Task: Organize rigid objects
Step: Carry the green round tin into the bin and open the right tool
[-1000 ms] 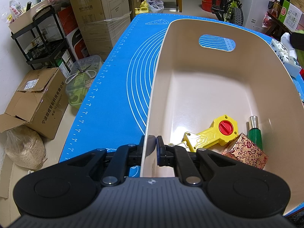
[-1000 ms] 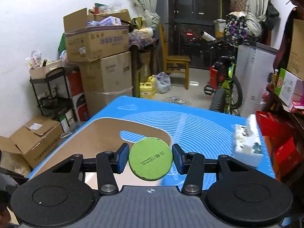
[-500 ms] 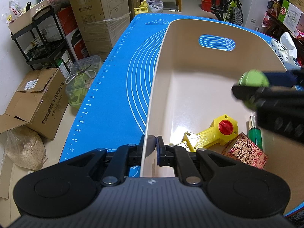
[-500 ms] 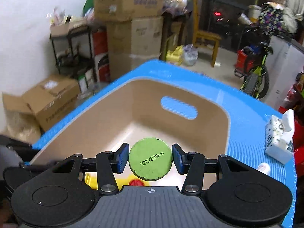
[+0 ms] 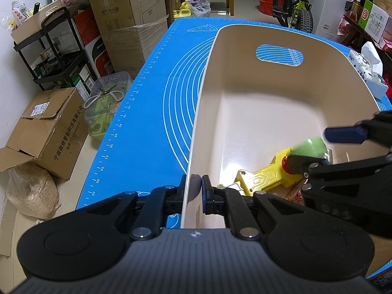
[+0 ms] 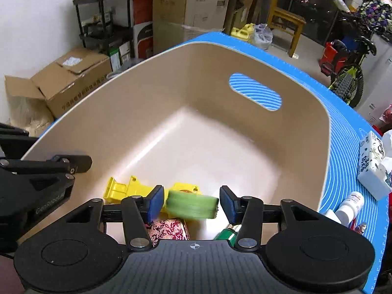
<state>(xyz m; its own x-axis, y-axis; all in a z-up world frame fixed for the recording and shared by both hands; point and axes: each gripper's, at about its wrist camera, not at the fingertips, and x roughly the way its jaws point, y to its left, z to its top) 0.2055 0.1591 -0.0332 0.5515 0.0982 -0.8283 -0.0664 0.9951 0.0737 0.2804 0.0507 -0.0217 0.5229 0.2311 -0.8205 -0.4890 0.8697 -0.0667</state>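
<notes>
A beige bin (image 5: 245, 112) (image 6: 171, 112) stands on the blue mat (image 5: 152, 122). My left gripper (image 5: 196, 189) is shut on the bin's near rim. Over the bin's inside, my right gripper (image 6: 191, 203) (image 5: 323, 144) has its jaws opening. A blurred green round tin (image 6: 192, 207) (image 5: 310, 147) sits loose between the pads, touching neither. On the bin floor lie a yellow toy with a red knob (image 5: 264, 174) (image 6: 127, 188), a red patterned box (image 6: 169, 230) and a green bottle (image 6: 226, 234).
On the mat right of the bin are a tissue pack (image 6: 373, 164) and a small white bottle (image 6: 350, 204). Cardboard boxes (image 5: 46, 129), a black shelf rack (image 5: 56, 54), a wooden chair (image 6: 285, 24) and a bicycle (image 6: 348, 71) stand around the table.
The right gripper came down over the bin and rolled. Its pads have spread away from the green tin, which has tipped onto its side between them. The left gripper kept its grip on the rim.
</notes>
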